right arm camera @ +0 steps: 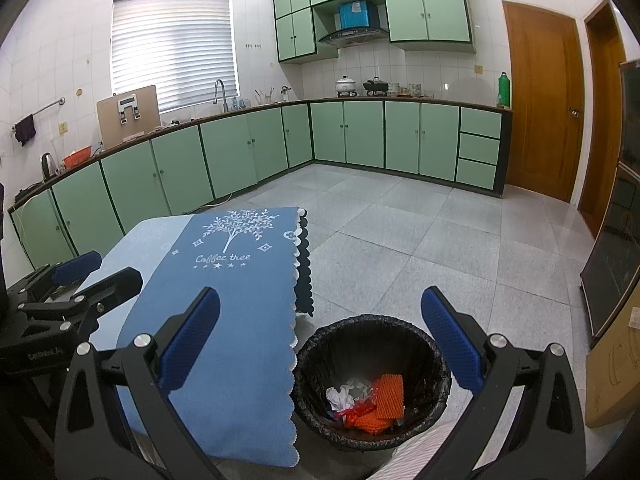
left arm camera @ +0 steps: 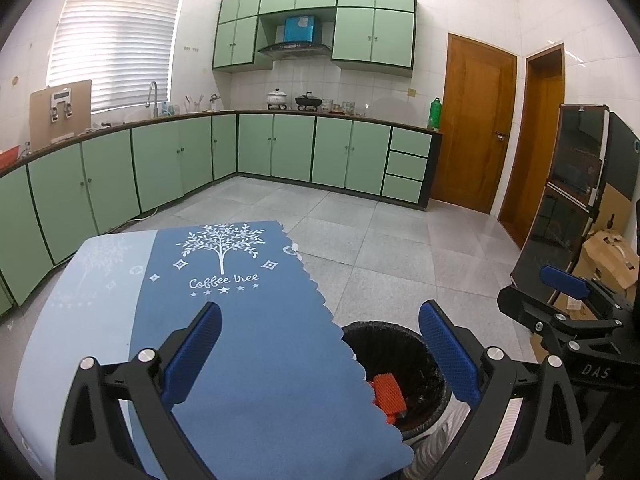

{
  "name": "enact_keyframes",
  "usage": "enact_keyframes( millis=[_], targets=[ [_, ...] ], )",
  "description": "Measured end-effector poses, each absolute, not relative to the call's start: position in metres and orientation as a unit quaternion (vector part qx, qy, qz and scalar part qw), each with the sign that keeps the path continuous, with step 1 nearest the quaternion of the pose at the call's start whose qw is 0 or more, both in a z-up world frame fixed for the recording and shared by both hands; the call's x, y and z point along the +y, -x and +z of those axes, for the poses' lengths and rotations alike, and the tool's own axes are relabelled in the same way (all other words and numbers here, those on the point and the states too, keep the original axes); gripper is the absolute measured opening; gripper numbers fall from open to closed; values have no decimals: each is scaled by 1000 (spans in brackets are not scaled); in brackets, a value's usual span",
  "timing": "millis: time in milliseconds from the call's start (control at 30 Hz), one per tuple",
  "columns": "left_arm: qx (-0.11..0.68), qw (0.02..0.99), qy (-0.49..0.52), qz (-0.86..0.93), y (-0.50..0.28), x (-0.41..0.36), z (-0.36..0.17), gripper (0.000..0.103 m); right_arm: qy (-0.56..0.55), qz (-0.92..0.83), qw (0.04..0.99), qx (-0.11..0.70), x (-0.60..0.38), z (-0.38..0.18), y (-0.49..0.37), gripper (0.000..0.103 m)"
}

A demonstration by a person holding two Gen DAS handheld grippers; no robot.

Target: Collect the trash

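Note:
A round bin with a black liner (right arm camera: 372, 340) stands on the floor beside the table; in the left wrist view the bin (left arm camera: 384, 336) is partly hidden by the cloth's edge. Inside lie an orange foam net (right arm camera: 386, 394), crumpled white paper (right arm camera: 344, 394) and a red wrapper (right arm camera: 356, 412). My right gripper (right arm camera: 320, 340) is open above the bin's left rim, holding nothing. My left gripper (left arm camera: 320, 350) is open too, hovering over the blue tablecloth (left arm camera: 248, 320) near its scalloped edge. Each gripper shows in the other's view: the right gripper (left arm camera: 568, 292), the left gripper (right arm camera: 76, 276).
The table carries a blue "Coffee tree" cloth (right arm camera: 224, 280). Green cabinets (left arm camera: 276, 152) line the far walls, with a sink, pots and a green bottle (right arm camera: 504, 88) on the counter. Two wooden doors (left arm camera: 472, 124) stand at right. A dark cabinet (left arm camera: 568, 192) and cardboard boxes (left arm camera: 608, 260) sit near the right wall.

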State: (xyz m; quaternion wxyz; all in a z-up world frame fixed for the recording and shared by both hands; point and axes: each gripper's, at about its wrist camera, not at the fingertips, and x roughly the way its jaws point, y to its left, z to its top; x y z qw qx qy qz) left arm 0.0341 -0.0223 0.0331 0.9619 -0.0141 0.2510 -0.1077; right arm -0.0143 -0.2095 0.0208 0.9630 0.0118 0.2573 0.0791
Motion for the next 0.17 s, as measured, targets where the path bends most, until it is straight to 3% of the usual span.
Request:
enact_keyframes(
  millis=[167],
  targets=[
    [252, 962, 15, -107, -34, -22, 32, 97, -11, 79, 963, 257, -210, 21, 14, 98]
  ],
)
